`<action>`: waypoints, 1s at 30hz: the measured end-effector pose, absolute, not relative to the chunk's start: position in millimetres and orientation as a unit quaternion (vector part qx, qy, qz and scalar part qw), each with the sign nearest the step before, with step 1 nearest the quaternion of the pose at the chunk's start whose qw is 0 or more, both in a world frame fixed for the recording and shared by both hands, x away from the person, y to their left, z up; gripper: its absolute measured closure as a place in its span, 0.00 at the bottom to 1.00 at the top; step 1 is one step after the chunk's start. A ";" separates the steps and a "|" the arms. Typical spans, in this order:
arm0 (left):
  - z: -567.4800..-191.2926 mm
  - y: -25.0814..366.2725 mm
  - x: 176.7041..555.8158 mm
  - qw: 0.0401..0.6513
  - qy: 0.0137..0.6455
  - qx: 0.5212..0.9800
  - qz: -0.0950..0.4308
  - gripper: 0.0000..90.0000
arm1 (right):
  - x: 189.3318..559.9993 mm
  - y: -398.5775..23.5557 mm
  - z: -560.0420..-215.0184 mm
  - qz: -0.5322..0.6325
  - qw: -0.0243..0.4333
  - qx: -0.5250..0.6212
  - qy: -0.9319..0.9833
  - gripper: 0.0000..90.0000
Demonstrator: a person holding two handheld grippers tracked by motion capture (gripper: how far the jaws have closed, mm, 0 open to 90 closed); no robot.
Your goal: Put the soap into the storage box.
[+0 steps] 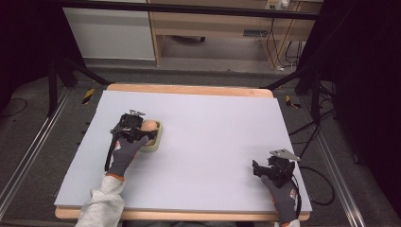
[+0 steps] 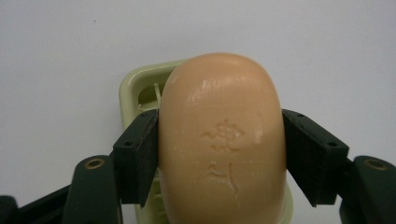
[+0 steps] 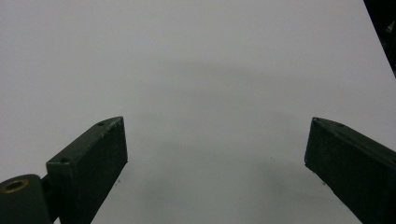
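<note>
An orange-tan oval soap bar (image 2: 223,144) is clamped between the two black jaws of my left gripper (image 2: 219,154), which is shut on it. Under the bar lies a pale green soap dish (image 2: 140,88); I cannot tell whether the bar touches it. From above, the soap bar (image 1: 150,125) and the soap dish (image 1: 157,140) sit left of the mat's centre, with my left gripper (image 1: 142,133) over them. At the mat's near right corner my right gripper (image 1: 257,169) is held open, and my right gripper (image 3: 215,158) has bare mat between its jaws.
A pale grey mat (image 1: 213,142) covers a wooden table (image 1: 189,89). Black frame legs (image 1: 312,80) and cables (image 1: 326,179) stand around the table on the floor. A wooden cabinet (image 1: 213,23) is behind.
</note>
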State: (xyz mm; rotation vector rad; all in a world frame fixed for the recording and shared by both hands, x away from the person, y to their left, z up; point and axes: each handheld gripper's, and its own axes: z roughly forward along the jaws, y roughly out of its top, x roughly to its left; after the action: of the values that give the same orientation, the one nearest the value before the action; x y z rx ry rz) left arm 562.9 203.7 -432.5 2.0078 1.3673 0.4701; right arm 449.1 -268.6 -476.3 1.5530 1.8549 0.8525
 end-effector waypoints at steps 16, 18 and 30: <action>-438.5 201.1 568.4 0.323 0.527 0.765 0.181 0.35 | 449.4 -268.5 -476.4 0.318 0.284 0.579 0.695 0.07; -439.4 200.5 568.9 0.321 0.528 0.765 0.180 0.35 | 449.4 -268.5 -476.4 0.318 0.284 0.579 0.695 0.07; -445.6 202.4 571.6 0.315 0.544 0.757 0.178 0.35 | 449.4 -268.2 -476.5 0.317 0.284 0.578 0.696 0.07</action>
State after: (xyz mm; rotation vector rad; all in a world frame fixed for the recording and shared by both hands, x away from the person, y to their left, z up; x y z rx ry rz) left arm 571.6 202.4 -445.6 1.9961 1.4325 0.4690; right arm 449.4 -268.2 -476.5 1.5471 1.8636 0.8485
